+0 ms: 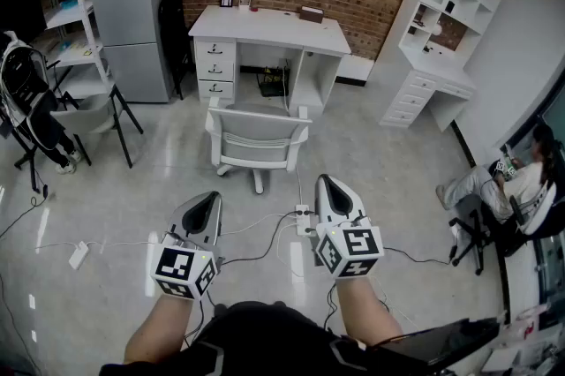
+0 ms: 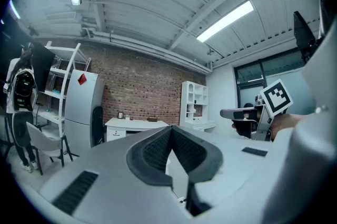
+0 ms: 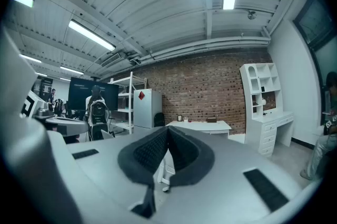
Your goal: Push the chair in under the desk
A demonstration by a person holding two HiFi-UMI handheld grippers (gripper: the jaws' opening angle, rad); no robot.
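Desk (image 1: 269, 28): white, farthest ahead of your jaws, with its kneehole facing you.
Chair (image 1: 258, 136): white, out in front of the desk, well ahead of both jaw tips and between their lines; backrest toward you, running crosswise.
Left gripper (image 1: 208, 205): jaws pressed together, empty.
Right gripper (image 1: 328, 189): jaws pressed together, empty; neither is clearly nearer the chair.

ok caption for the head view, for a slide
Left gripper and right gripper, both shut, face the white chair standing out from the desk.
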